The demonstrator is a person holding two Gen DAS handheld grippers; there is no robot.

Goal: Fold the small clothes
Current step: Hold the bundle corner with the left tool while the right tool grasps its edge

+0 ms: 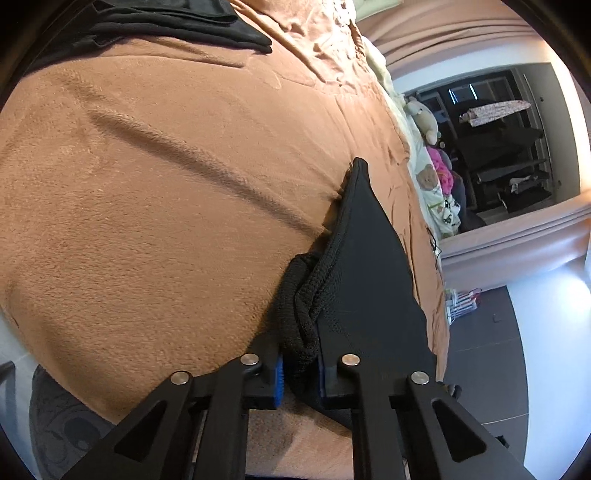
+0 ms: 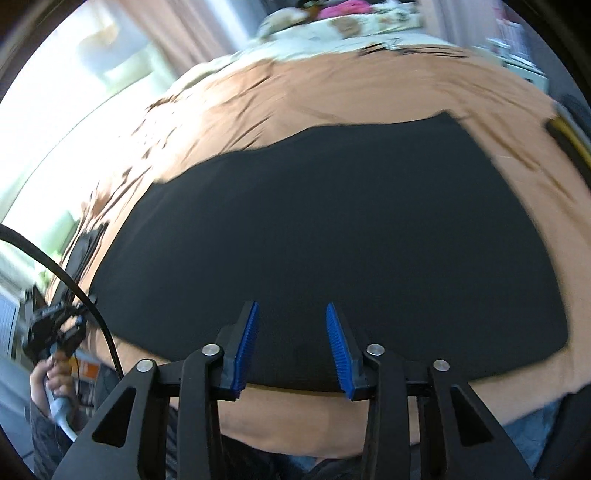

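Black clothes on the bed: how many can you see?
2. One black garment lies spread on the brown blanket, its knitted edge bunched between the left gripper pads. A folded dark pile sits at the far edge and may hold several pieces.

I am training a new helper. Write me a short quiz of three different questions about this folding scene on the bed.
1. True or false: the left claw is shut on the bunched edge of the black garment.
2. Multiple choice: the right claw is A) shut on the garment, B) open above the garment, C) holding a towel.
3. Fill in: the garment lies on a ______ blanket.

Key: 1 true; 2 B; 3 brown.
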